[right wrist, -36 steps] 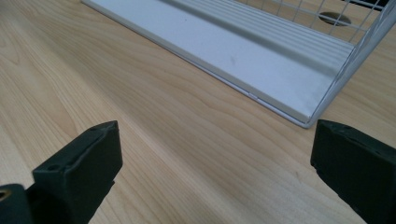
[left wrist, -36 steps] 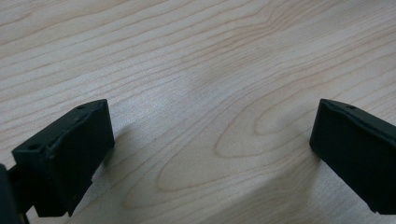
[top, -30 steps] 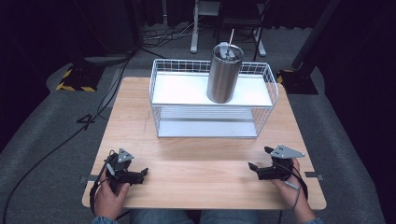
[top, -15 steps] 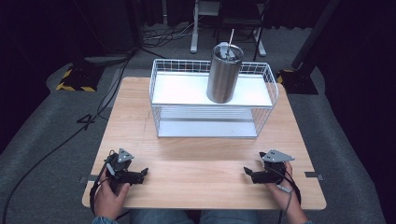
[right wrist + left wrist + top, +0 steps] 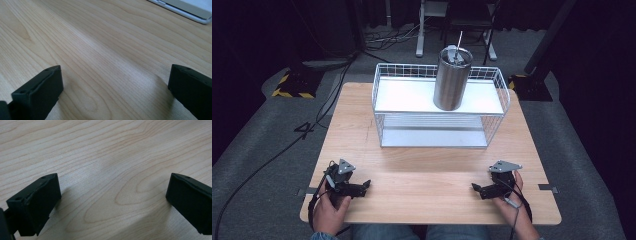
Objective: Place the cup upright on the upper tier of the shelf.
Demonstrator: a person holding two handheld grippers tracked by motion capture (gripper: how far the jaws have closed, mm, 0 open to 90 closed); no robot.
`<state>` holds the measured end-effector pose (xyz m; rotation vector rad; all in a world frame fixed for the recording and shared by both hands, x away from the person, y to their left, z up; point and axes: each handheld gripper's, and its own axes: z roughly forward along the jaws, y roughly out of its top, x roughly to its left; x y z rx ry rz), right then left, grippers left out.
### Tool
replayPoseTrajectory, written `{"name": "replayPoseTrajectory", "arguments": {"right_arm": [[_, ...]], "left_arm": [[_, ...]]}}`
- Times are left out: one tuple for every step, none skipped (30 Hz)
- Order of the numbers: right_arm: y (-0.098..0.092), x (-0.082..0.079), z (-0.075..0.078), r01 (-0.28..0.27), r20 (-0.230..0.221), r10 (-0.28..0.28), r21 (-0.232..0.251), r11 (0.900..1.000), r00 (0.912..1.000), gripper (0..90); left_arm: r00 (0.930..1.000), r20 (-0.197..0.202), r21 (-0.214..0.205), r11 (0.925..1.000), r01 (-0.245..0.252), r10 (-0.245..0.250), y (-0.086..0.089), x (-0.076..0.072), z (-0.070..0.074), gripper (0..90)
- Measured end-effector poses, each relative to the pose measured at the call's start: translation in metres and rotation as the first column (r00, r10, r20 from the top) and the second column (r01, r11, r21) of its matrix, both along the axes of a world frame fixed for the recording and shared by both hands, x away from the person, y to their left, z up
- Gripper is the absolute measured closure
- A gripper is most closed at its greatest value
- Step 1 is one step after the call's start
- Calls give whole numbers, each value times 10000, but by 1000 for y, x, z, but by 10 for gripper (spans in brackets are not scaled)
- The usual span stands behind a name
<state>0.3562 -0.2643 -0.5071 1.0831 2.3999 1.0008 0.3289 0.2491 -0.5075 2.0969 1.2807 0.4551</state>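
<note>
Now the right gripper (image 5: 475,188) sits lower and further in on the table (image 5: 427,175) than a second ago, when it lay closer to the right edge and a little further from the person; it has slid toward the near edge and slightly toward the middle. The left gripper (image 5: 366,184) has not shifted, resting at the near left part of the table as before. The steel tumbler (image 5: 452,79) and the wire basket (image 5: 384,90) are where they were.

Neither gripper holds or touches anything but the wood. The nearest thing to them is the tumbler, well apart from both, standing on the white upper shelf of the basket at the far middle of the table, toward that shelf's right half. Its long axis is upright, mouth and lid upward, and a thin straw (image 5: 459,39) rises from the lid, leaning slightly.

The left gripper's jaws are spread wide, with bare wood grain between them in the left gripper view. The right gripper's jaws are likewise wide apart over bare wood, and a white edge of the basket's base (image 5: 190,10) shows at the top right of the right gripper view.

Counted: two grippers, one tumbler, one straw, one basket with two levels, one table
</note>
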Motion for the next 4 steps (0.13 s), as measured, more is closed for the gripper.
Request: {"name": "replayPoseTrajectory", "arguments": {"right_arm": [[0, 0, 0, -4, 0, 4, 1, 10000, 10000, 1], [0, 0, 0, -1, -2, 1, 4, 10000, 10000, 1], [0, 0, 0, -3, 0, 3, 0, 10000, 10000, 1], [0, 0, 0, 2, 0, -2, -9, 10000, 10000, 1]], "left_arm": [[10000, -2, 0, 10000, -1, 1, 0, 0, 0, 1], [10000, -3, 2, 10000, 1, -1, 0, 0, 0, 1], [10000, -3, 1, 10000, -1, 1, 0, 0, 0, 1], [10000, -3, 1, 10000, -1, 1, 0, 0, 0, 1]]}}
